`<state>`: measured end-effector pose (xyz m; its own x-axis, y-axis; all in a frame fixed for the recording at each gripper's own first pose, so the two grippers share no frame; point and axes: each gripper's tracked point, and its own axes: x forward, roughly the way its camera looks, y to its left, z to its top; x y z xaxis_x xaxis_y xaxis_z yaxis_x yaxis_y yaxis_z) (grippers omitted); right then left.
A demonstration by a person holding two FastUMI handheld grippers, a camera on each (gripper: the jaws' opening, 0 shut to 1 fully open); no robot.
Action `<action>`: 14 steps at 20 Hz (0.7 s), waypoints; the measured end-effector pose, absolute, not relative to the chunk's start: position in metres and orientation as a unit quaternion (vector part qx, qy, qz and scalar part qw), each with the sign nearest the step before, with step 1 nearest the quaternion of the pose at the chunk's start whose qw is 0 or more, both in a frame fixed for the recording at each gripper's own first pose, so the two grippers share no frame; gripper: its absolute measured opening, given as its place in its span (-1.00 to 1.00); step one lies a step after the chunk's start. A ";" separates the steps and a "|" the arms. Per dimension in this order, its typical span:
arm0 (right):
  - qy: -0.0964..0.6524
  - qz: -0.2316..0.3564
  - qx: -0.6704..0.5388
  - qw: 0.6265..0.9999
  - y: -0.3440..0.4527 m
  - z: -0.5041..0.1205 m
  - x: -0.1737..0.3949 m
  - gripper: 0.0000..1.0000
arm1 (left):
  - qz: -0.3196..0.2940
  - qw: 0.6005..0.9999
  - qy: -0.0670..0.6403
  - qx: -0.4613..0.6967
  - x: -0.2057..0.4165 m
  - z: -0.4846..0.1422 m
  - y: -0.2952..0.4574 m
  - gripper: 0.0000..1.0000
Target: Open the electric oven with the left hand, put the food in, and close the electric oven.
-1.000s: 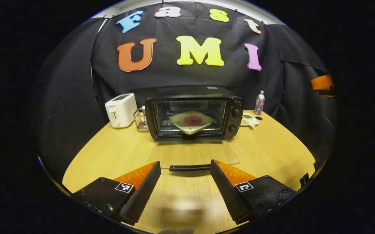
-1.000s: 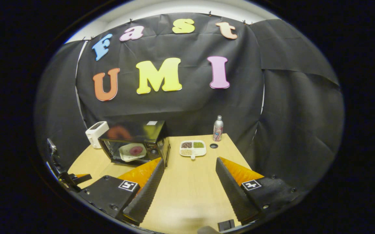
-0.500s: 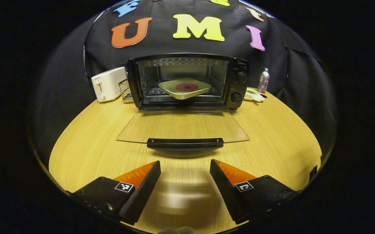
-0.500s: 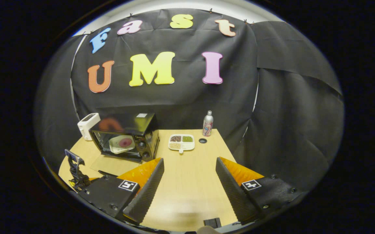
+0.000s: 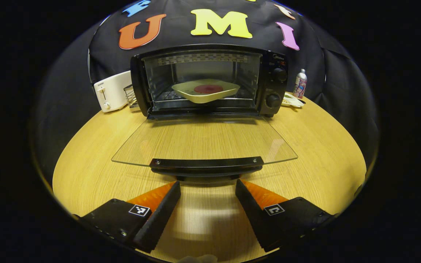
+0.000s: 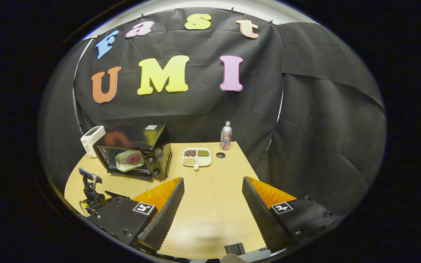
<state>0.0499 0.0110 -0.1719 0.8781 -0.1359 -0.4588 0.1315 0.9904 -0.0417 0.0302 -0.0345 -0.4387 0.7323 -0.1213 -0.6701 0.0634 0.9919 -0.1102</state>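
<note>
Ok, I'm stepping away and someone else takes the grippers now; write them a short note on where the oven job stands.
Left gripper: open, empty, just short of the black door handle, not touching.
Right gripper: open, empty, above the wooden table, off to the right of the oven.
Black electric oven: glass door folded down flat.
Cream square plate with a red round of food sits on the rack inside.
Done: door opened, food in.
Left: lift the handle, shut the door.
</note>
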 end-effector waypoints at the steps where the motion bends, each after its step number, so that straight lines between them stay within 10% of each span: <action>1: 0.239 -0.070 -0.003 0.969 0.011 -0.172 0.050 1.00 | -0.049 0.929 0.365 -0.042 0.030 -0.439 -0.035 0.94; 14: 0.226 -0.053 0.008 0.973 0.021 -0.169 0.059 0.93 | -0.046 0.936 0.346 -0.035 0.047 -0.395 -0.027 0.94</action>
<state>0.0588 0.0208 -0.1686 0.8923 -0.0996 -0.4403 0.1068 0.9942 -0.0085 0.0472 -0.0274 -0.3951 0.7560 -0.1108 -0.6451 0.0620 0.9933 -0.0980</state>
